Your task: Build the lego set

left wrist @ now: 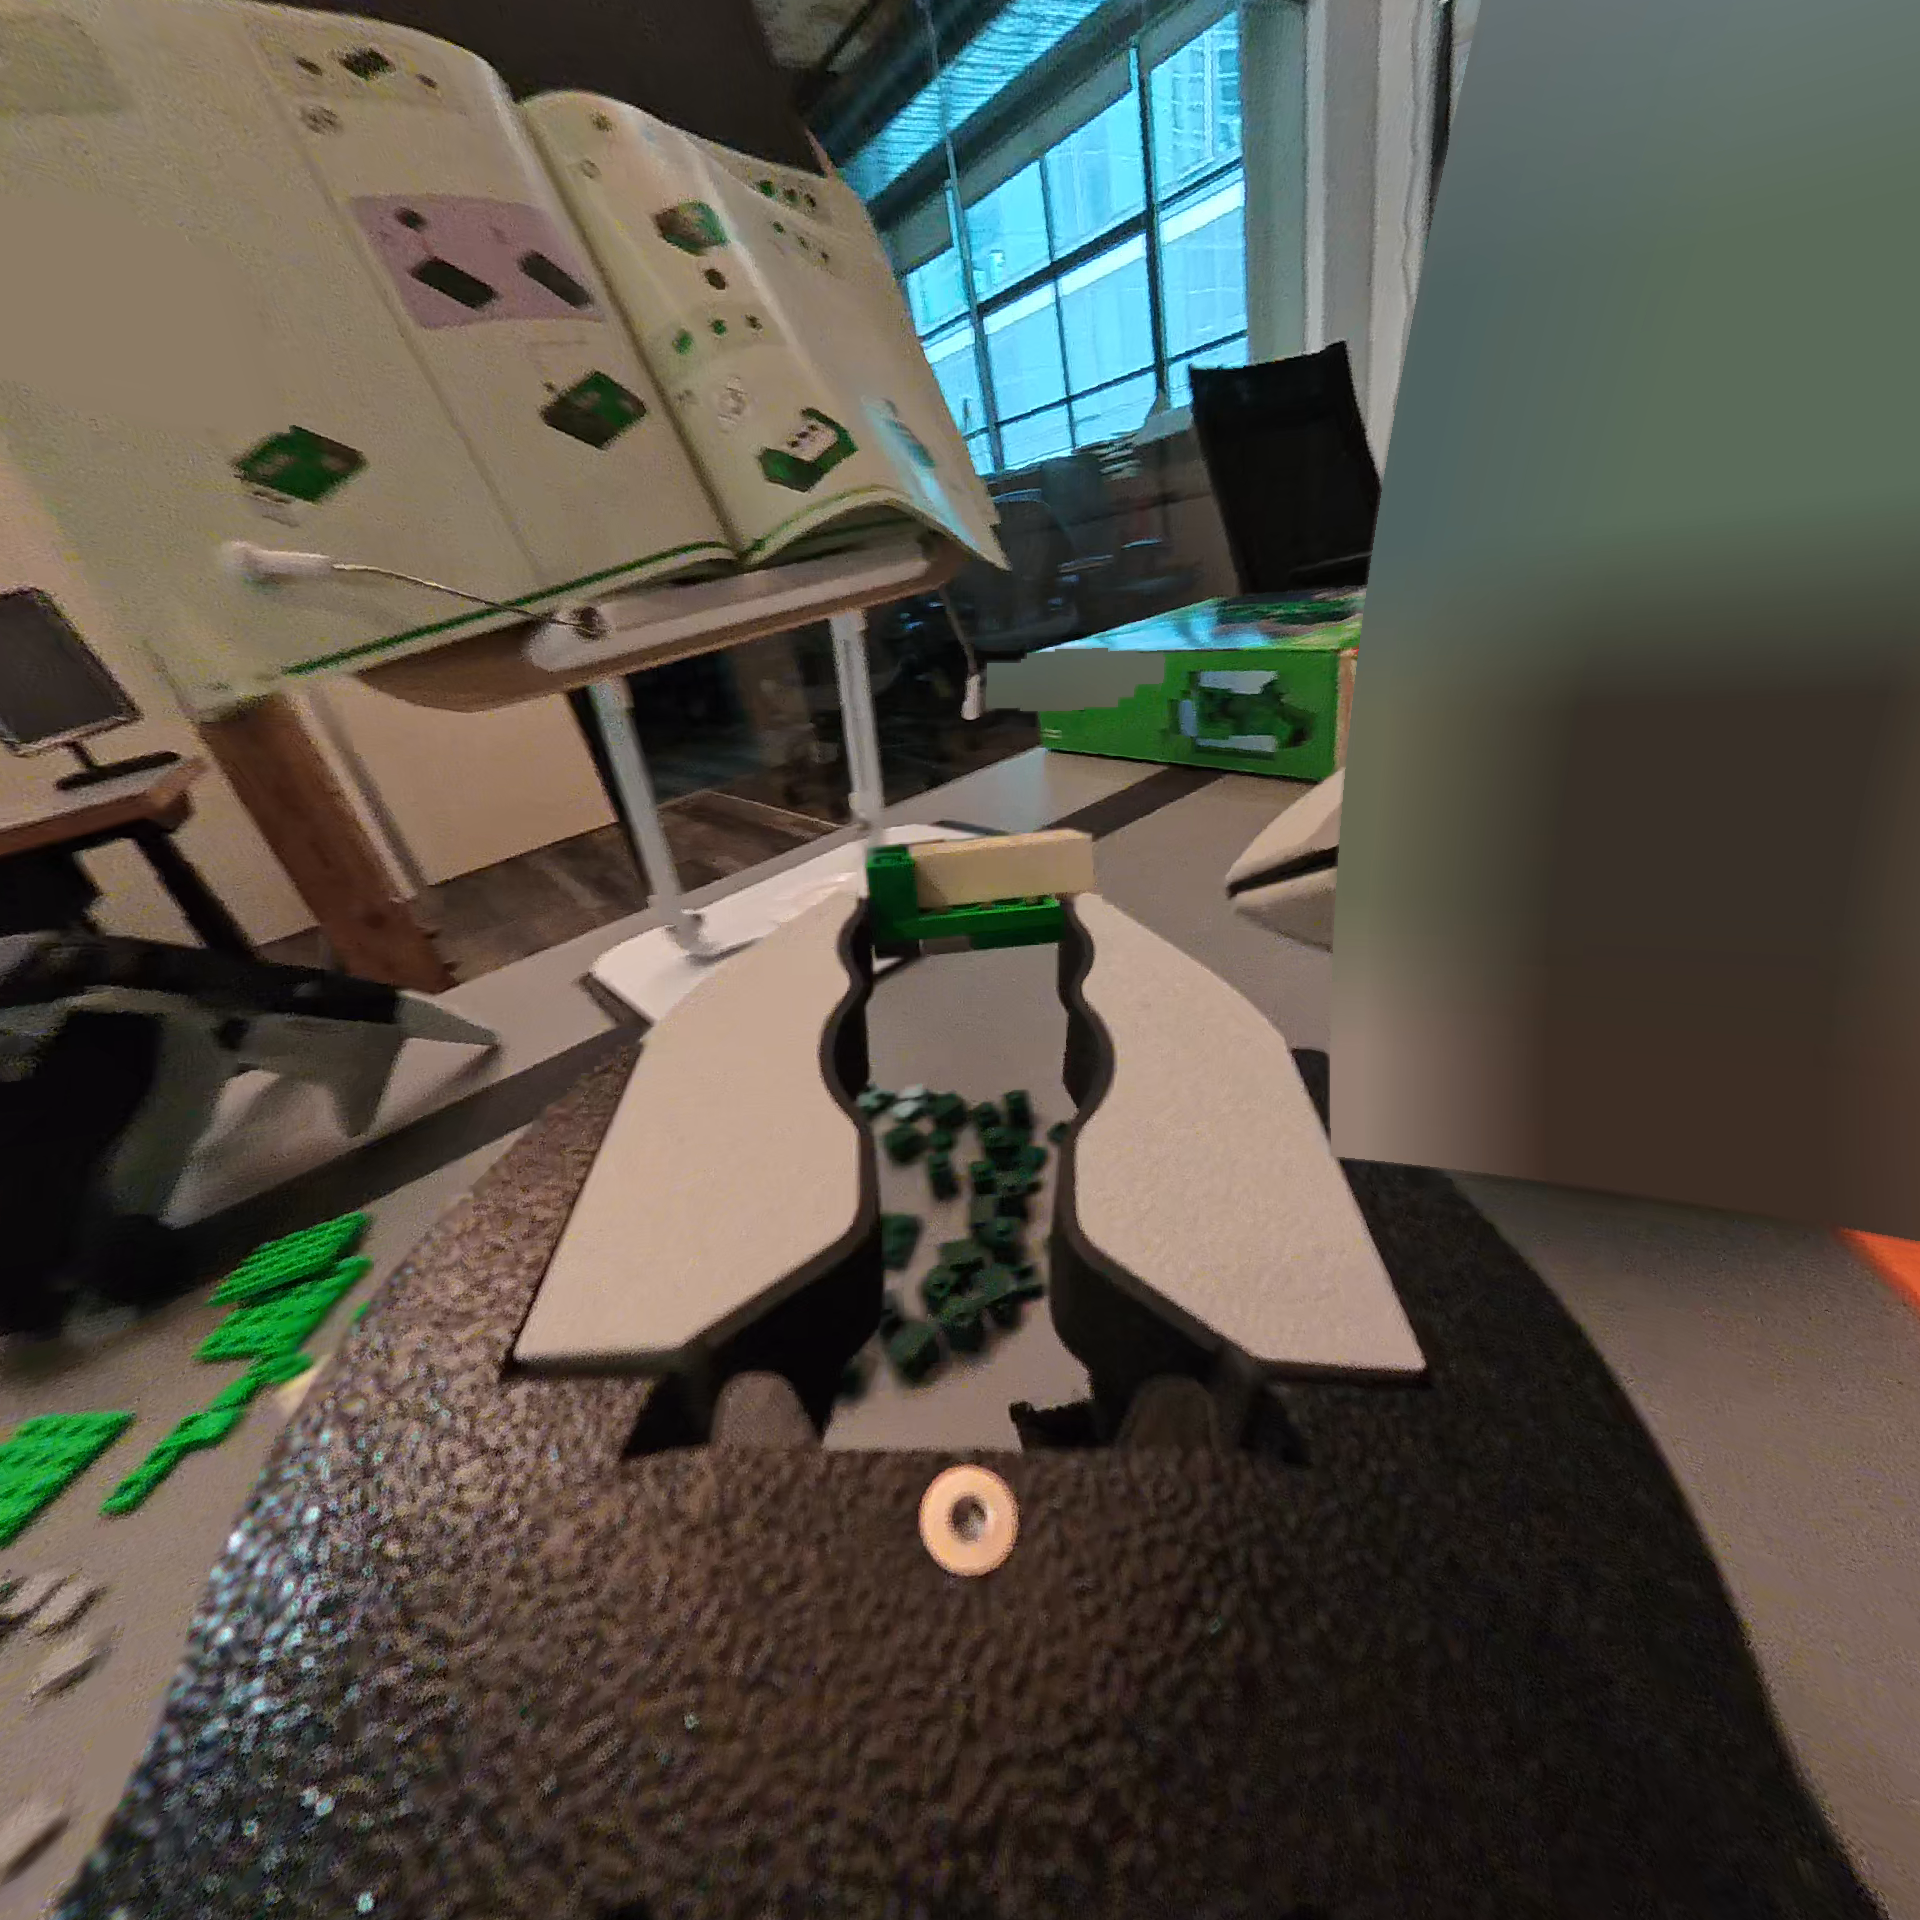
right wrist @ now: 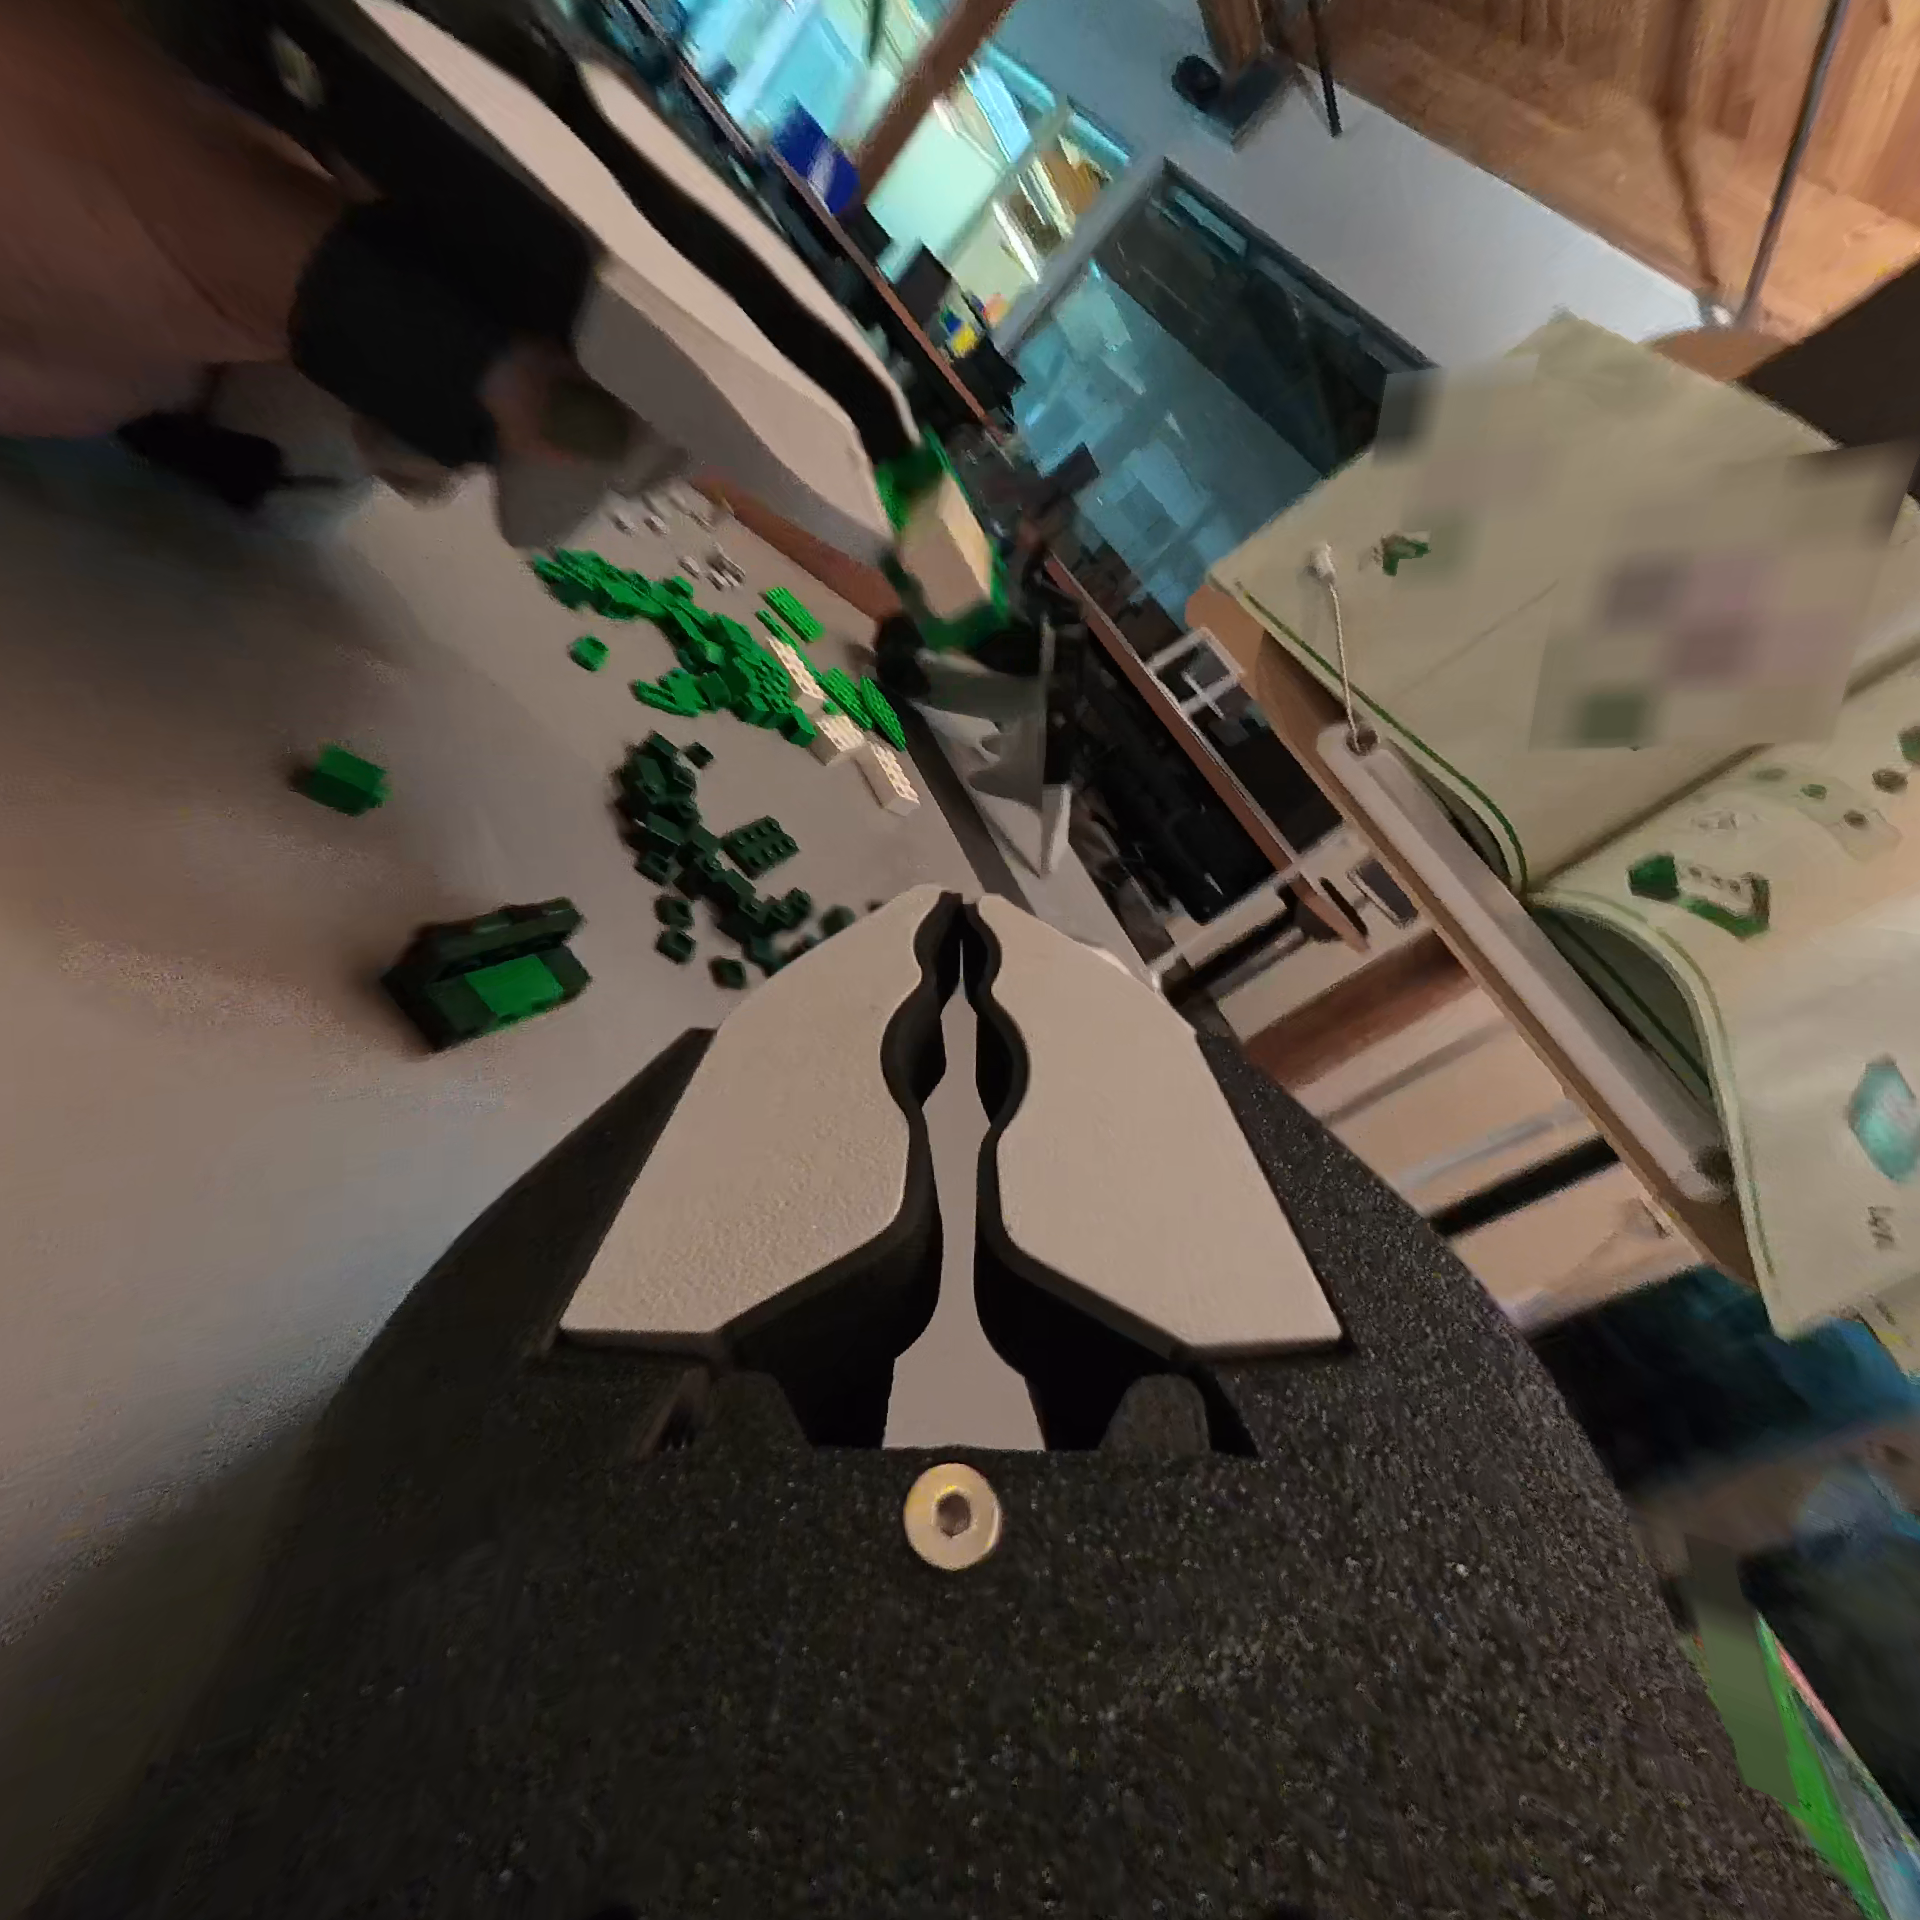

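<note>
Two grippers up: left gripper has its fingers clamped on a green-and-cream assembly at their tips, 12 o'clock in its view. Right gripper fingers pressed together, holding nothing. Loose dark green bricks on table at 11 o'clock of right tips.

Daylight is admitted by tall gridded windows far right. A wooden desk and dark chair are seen.
</note>
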`<state>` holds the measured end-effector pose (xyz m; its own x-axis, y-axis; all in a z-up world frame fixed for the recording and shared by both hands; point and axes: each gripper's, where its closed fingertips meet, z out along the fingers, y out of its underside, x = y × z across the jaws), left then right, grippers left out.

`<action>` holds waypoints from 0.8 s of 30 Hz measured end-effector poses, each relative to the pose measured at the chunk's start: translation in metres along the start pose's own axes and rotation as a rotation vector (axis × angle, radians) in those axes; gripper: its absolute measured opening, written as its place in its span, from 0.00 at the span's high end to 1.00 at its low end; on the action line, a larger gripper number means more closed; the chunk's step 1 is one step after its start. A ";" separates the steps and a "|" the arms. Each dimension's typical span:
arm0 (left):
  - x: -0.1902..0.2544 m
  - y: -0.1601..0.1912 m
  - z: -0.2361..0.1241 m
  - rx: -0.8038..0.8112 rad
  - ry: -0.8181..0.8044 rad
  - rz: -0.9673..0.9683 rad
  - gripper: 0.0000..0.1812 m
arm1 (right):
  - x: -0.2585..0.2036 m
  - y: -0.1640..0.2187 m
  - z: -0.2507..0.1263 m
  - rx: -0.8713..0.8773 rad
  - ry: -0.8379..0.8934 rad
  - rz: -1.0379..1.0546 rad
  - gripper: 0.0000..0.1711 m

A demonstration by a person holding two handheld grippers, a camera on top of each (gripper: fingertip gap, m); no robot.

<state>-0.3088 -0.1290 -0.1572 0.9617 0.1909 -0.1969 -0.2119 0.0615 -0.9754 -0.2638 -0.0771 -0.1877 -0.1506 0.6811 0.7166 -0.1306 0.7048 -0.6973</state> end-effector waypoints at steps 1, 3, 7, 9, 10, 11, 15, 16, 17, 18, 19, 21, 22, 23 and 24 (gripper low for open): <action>-0.008 0.001 -0.004 -0.012 -0.025 0.022 0.82 | 0.005 0.006 0.001 -0.035 0.025 0.011 1.00; -0.025 0.005 -0.012 -0.034 -0.074 0.039 0.82 | 0.010 0.011 0.002 -0.059 0.042 0.051 1.00; -0.058 0.007 -0.034 -0.025 -0.172 -0.005 0.82 | 0.010 0.012 0.002 -0.067 0.038 0.080 1.00; -0.065 0.007 -0.042 -0.018 -0.184 -0.031 0.82 | 0.004 0.011 0.002 -0.076 0.019 0.059 1.00; -0.064 0.007 -0.044 -0.017 -0.173 -0.033 0.82 | 0.002 0.011 0.002 -0.077 0.006 0.041 1.00; -0.062 0.008 -0.045 -0.022 -0.157 -0.026 0.82 | -0.003 0.010 0.002 -0.078 -0.010 0.024 1.00; -0.052 0.010 -0.043 -0.035 -0.083 -0.004 0.82 | -0.030 0.001 0.000 -0.064 -0.145 -0.030 0.97; -0.051 0.011 -0.042 -0.042 -0.068 -0.004 0.82 | -0.042 -0.003 -0.002 -0.062 -0.223 -0.050 0.95; -0.050 0.012 -0.043 -0.052 -0.057 0.003 0.82 | -0.054 -0.007 -0.003 -0.074 -0.310 -0.072 0.94; -0.051 0.013 -0.044 -0.061 -0.053 0.016 0.82 | -0.067 -0.013 -0.005 -0.086 -0.415 -0.093 0.93; -0.052 0.014 -0.045 -0.068 -0.049 0.032 0.82 | -0.078 -0.020 -0.006 -0.096 -0.520 -0.116 0.90; -0.055 0.017 -0.049 -0.092 -0.034 0.047 0.82 | -0.096 -0.030 -0.007 -0.133 -0.721 -0.183 0.88; -0.057 0.019 -0.050 -0.103 -0.026 0.048 0.82 | -0.103 -0.032 -0.007 -0.172 -0.824 -0.218 0.87; -0.059 0.021 -0.052 -0.113 -0.015 0.042 0.82 | -0.107 -0.032 -0.006 -0.206 -0.908 -0.258 0.87; -0.061 0.022 -0.053 -0.116 -0.010 0.033 0.82 | -0.111 -0.033 -0.005 -0.230 -0.998 -0.293 0.87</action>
<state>-0.3632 -0.1916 -0.1719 0.9524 0.2009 -0.2291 -0.2217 -0.0591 -0.9733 -0.2379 -0.1755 -0.2439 -0.8921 0.0813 0.4444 -0.1192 0.9064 -0.4052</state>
